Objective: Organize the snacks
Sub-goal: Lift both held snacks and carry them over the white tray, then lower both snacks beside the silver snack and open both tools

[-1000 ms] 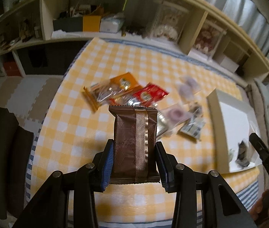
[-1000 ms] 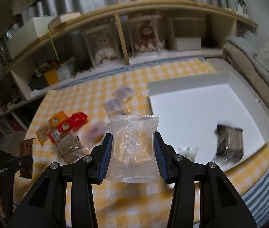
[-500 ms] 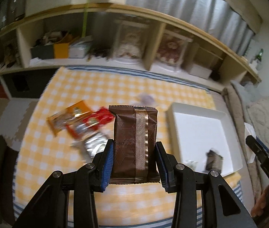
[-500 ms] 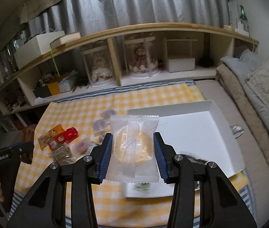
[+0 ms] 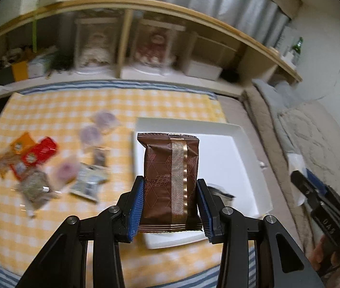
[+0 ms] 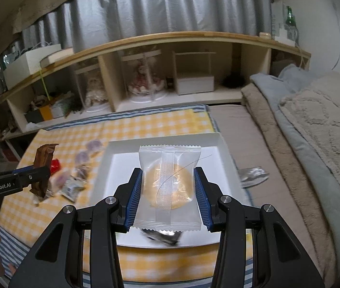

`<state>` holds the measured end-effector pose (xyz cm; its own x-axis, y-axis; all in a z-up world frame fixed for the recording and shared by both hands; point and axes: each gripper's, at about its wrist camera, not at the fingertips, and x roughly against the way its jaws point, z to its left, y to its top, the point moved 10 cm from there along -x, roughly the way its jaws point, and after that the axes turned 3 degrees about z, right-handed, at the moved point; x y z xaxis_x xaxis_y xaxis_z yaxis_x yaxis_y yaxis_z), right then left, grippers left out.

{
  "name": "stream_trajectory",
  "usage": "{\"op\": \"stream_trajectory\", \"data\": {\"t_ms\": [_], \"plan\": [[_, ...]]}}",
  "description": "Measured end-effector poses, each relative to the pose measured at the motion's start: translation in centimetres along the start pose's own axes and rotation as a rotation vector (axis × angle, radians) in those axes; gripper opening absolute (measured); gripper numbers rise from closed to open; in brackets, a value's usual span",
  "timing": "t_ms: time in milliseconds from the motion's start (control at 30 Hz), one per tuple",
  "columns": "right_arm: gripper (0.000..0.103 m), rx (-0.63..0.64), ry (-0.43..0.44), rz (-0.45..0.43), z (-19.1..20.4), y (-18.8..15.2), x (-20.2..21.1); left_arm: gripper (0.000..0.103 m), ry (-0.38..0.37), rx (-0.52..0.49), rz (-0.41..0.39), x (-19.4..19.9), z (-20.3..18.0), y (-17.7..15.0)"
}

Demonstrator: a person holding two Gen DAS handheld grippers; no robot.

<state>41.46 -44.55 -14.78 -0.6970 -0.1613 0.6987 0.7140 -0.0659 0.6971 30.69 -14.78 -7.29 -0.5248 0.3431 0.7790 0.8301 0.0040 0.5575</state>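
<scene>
Both tools are carrying snacks above the white tray [image 6: 160, 141] for sorting: the left gripper [image 5: 171, 206] is clamping a brown packet [image 5: 171, 180], the right gripper [image 6: 168, 193] a clear cookie packet [image 6: 170, 184], loose snacks [image 5: 49, 165] lying at nine o'clock.

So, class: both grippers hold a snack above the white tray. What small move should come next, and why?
Probably lower the right gripper toward the white tray and release there. It is shut on the clear-wrapped biscuit, which already hangs over the tray's bare floor. The left gripper, shut on the brown packet, can follow.
</scene>
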Motion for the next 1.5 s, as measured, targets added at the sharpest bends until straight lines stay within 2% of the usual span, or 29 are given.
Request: {"op": "stream_trajectory", "data": {"t_ms": [133,500,733,867,933,1067,1367,1500], "plan": [[0.043,-0.004,-0.006,0.023,-2.7,-0.7,-0.8,0.041,-0.052,0.002,0.042,-3.8,-3.1,0.3],[0.043,-0.050,-0.025,0.067,-8.4,-2.4,-2.6,0.041,-0.246,0.011,0.168,-15.3,-11.3,-2.2],[0.043,-0.058,-0.075,0.060,-11.0,-2.6,-2.9,0.041,-0.362,0.051,0.255,-21.8,-13.6,-2.7],[0.043,-0.068,-0.067,0.071,-11.8,-3.0,-3.6,0.041,-0.432,0.085,0.313,-24.9,-13.8,-3.2],[0.043,-0.073,-0.055,0.081,-11.9,-3.4,-4.2,0.041,-0.435,0.096,0.337,-26.5,-13.4,-3.3],[0.043,-0.075,-0.031,0.106,-11.5,-4.0,-5.4,0.041,-0.385,0.105,0.337,-28.6,-11.8,-2.8],[0.044,-0.079,0.036,0.154,-9.9,-4.6,-7.9,0.041,-0.221,0.108,0.278,-29.1,-5.8,0.3],[0.044,-0.093,0.065,0.183,-9.3,-4.8,-9.2,0.042,-0.223,0.146,0.292,-28.7,-4.9,0.9]]}}
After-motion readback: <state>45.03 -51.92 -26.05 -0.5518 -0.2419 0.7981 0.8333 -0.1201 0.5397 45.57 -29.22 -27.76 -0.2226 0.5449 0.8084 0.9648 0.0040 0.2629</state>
